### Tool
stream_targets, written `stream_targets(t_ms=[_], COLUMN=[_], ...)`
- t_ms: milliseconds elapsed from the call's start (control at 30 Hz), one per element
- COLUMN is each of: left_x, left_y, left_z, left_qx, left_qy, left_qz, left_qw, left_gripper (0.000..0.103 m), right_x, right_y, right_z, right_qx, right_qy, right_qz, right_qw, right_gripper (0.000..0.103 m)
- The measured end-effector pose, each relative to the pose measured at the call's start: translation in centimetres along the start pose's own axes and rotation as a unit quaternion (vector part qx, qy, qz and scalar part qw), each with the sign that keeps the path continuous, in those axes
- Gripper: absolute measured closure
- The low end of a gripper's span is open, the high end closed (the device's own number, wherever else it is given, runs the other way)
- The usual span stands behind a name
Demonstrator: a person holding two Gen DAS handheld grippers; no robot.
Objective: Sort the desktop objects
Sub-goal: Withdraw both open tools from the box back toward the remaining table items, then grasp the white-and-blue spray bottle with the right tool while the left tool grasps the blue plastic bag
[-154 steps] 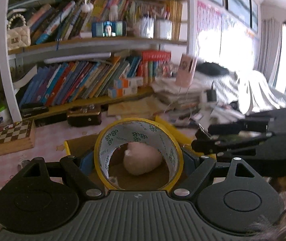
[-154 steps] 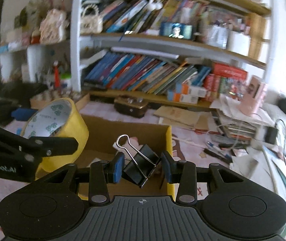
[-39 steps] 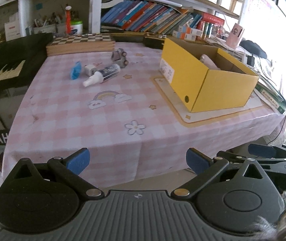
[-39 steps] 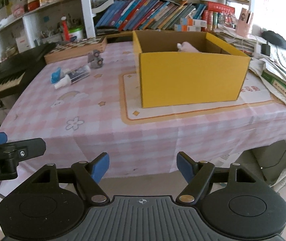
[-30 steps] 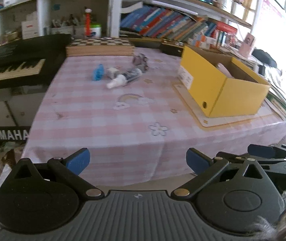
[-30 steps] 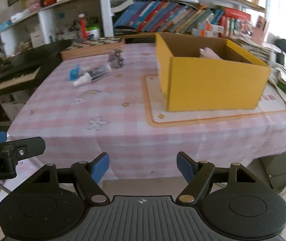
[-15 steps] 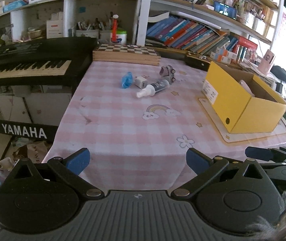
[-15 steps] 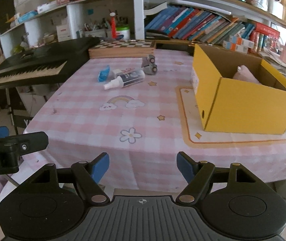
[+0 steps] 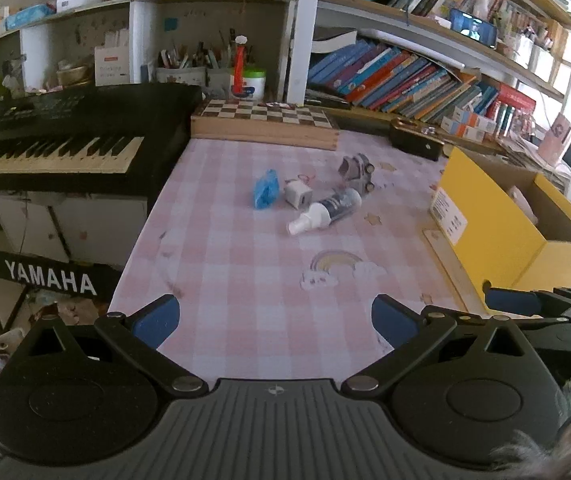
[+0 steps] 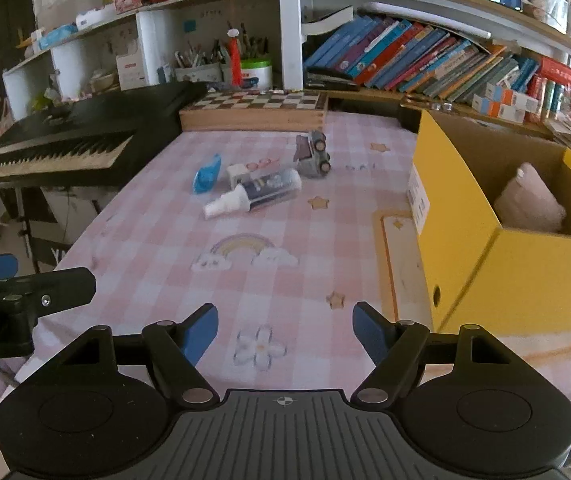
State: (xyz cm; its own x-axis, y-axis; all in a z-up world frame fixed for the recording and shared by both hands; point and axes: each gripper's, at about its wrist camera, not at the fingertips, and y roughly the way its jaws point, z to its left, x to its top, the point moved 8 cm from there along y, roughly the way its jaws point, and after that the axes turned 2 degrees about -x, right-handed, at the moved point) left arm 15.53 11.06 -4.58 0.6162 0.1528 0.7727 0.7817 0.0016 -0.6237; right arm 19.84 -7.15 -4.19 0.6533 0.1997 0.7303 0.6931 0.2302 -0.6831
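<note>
both the left gripper [image 9: 275, 320] and right gripper [image 10: 285, 332] gape wide, holding nothing. left of the yellow box [image 10: 525, 280] lie a spray bottle [image 10: 253, 194], toy car [image 10: 313, 154], white cube [image 10: 238, 172] and blue clip [image 10: 207, 174].

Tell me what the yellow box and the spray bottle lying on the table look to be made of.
The yellow box looks like cardboard: matte yellow outside, plain brown inside, thin folded walls. The spray bottle seems plastic: a smooth translucent dark body with a printed label and a white nozzle cap, slightly glossy; glass cannot be ruled out.
</note>
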Motion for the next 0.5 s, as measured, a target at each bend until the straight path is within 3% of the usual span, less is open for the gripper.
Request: stream_targets(t_ms=[500], left_x=[3.3], left_y=[5.8], left_z=[1.0], left_qx=[0.032], left_qy=[-0.026], left_qz=[0.017], left_qw=[0.9990], left_gripper=[0.000], right_x=[4.8], right_y=[6.2], right_z=[-1.8], right_qx=[0.002], right_qy=[0.000], right_qz=[0.010], right_qw=[1.000], right_gripper=[0.027])
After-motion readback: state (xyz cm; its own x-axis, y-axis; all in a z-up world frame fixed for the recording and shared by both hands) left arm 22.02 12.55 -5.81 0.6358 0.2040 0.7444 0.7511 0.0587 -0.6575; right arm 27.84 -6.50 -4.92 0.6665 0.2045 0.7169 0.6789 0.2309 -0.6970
